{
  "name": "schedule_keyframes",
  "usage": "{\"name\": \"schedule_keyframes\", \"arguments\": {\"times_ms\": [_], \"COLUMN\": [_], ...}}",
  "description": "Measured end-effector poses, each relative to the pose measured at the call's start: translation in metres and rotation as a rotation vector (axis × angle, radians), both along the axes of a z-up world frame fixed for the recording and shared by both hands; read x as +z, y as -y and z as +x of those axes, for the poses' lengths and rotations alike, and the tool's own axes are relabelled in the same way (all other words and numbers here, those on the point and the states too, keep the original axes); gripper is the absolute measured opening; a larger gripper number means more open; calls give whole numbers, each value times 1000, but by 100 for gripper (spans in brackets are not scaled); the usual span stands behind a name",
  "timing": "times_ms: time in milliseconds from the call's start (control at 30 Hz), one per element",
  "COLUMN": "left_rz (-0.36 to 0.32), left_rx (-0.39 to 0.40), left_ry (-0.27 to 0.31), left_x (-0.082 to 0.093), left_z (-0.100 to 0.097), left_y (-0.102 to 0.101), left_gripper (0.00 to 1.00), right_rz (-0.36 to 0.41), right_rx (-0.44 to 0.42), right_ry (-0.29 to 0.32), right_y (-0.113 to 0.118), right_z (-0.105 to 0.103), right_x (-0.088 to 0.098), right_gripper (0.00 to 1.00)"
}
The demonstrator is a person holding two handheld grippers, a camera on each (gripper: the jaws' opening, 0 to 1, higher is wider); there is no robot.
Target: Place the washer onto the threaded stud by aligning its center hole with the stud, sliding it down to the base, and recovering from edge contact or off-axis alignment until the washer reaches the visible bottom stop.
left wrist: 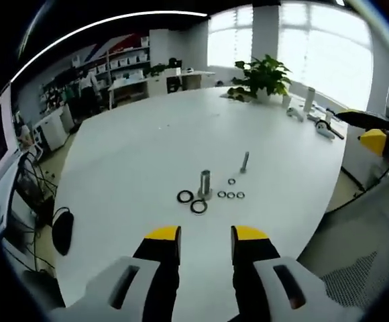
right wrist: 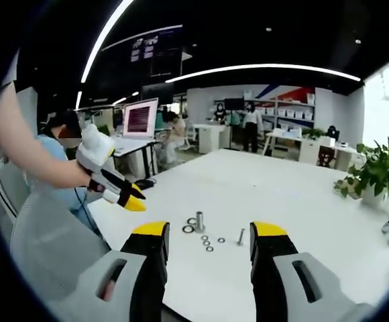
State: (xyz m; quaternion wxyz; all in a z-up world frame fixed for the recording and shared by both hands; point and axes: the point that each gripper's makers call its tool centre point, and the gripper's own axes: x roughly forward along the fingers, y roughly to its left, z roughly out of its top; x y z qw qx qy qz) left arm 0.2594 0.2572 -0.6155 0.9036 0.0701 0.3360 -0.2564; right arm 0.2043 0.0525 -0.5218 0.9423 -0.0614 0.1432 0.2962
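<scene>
Left claw (left wrist: 205, 233) open, empty, above the near table (left wrist: 127, 154) edge. Right claw (right wrist: 209, 229) likewise open, holding nothing. Ahead, stud (left wrist: 204, 182) upright mid-table, two large washers (left wrist: 192, 201) flat just beside its base, small rings (left wrist: 231, 194) and a bolt (left wrist: 245, 162) near. Nothing threaded yet. Risks: pinching a flat washer off the smooth top, likely to skid away; tilted carry, catching the rim on the stud tip.

Bright window (left wrist: 295, 40) daylight glares; fisheye edges bend, slightly soft.
</scene>
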Motion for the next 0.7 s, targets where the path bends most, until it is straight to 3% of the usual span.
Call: {"name": "schedule_keyframes", "arguments": {"times_ms": [333, 700], "left_rz": [4, 28], "left_rx": [46, 44], "left_ry": [-93, -151], "left_x": [-28, -34], "left_z": [22, 64], "left_y": [-2, -3], "left_gripper": [27, 26], "right_rz": [-26, -27], "right_rx": [21, 28], "right_ry": [8, 11], "right_y": [-2, -4], "right_z": [-2, -3], "right_x": [-2, -2], "right_gripper": [50, 50]}}
